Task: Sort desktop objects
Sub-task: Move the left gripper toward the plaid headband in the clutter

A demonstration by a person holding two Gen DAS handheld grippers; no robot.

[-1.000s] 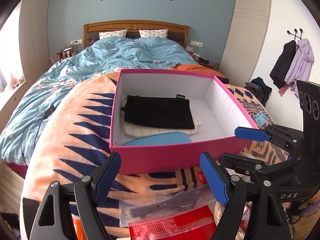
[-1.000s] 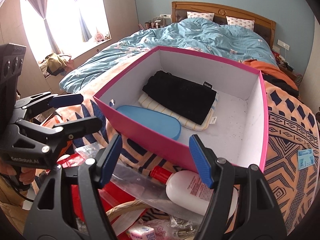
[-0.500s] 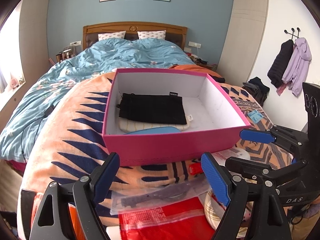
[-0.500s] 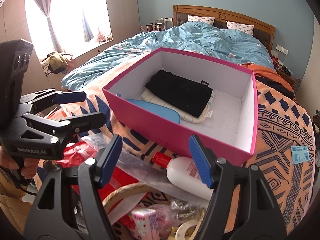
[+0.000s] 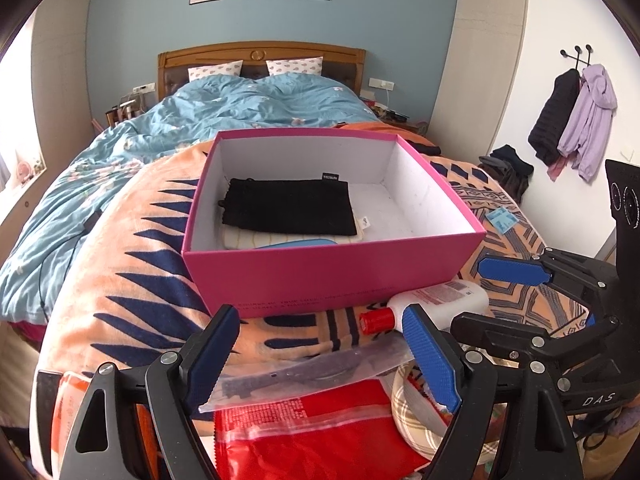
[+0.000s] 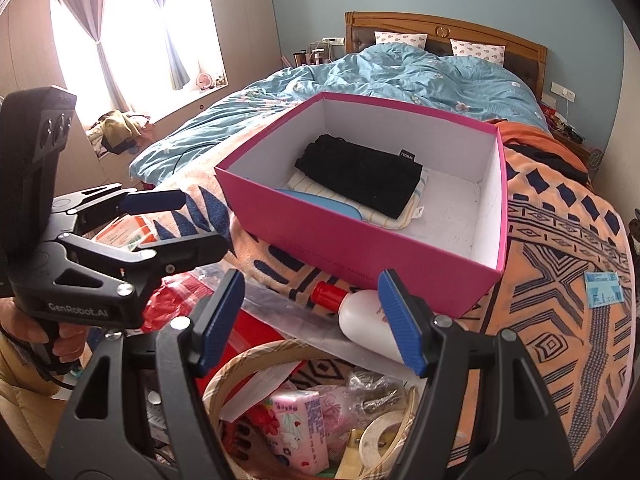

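A pink box (image 5: 332, 276) (image 6: 360, 240) sits on the patterned blanket and holds a black pouch (image 5: 290, 206) (image 6: 360, 174), a striped cloth and a blue flat item (image 6: 324, 204). A white bottle with a red cap (image 5: 432, 304) (image 6: 360, 314) lies in front of the box. A clear bag with a dark item (image 5: 304, 374) and a red packet (image 5: 304, 428) lie nearer. My left gripper (image 5: 320, 356) (image 6: 176, 220) is open and empty above the bag. My right gripper (image 6: 312, 320) (image 5: 492, 292) is open and empty over a basket (image 6: 256, 364) of small items.
The basket holds a pink tissue pack (image 6: 300, 428), tape (image 6: 380, 436) and a foil-like wad. A blue card (image 6: 604, 290) (image 5: 502, 218) lies on the blanket to the right. The blue duvet (image 5: 224, 120) covers the far bed. Coats (image 5: 572, 120) hang on the right wall.
Both grippers have drawn back from the box and risen. The box now looks farther away, and the bottle, the bag and the basket show more fully. Both stay open.
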